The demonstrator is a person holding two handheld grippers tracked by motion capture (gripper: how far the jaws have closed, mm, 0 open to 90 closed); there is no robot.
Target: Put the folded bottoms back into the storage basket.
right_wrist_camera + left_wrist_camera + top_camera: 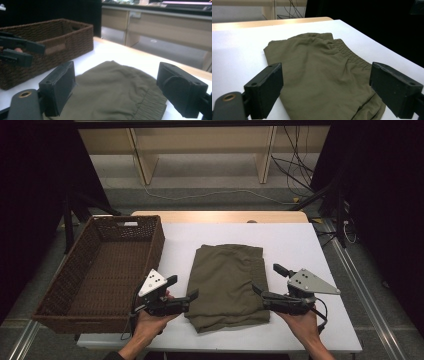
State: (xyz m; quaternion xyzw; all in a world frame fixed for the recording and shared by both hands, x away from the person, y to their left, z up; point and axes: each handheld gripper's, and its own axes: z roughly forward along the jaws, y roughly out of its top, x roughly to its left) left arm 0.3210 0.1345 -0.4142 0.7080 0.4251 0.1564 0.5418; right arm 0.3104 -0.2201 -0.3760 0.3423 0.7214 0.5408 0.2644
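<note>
Shorts [227,285], olive green and folded flat with an elastic waistband, lie on the white table [290,240]; left claw [182,291] and right claw [265,281] gape wide, empty, at either side.

Bare white table [295,245] beyond and right of folded olive garment [227,282]: open passage. Narrow bare strip between garment and wicker basket [100,270]. Basket wall blocking left side; strip's width at near edge perhaps tight, partly hidden by left tongs [182,292].

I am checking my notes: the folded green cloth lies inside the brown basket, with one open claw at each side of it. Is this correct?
Not quite. The folded green cloth lies on the white table, beside the brown basket, as the high view shows. The open left claw and right claw do flank it.
</note>
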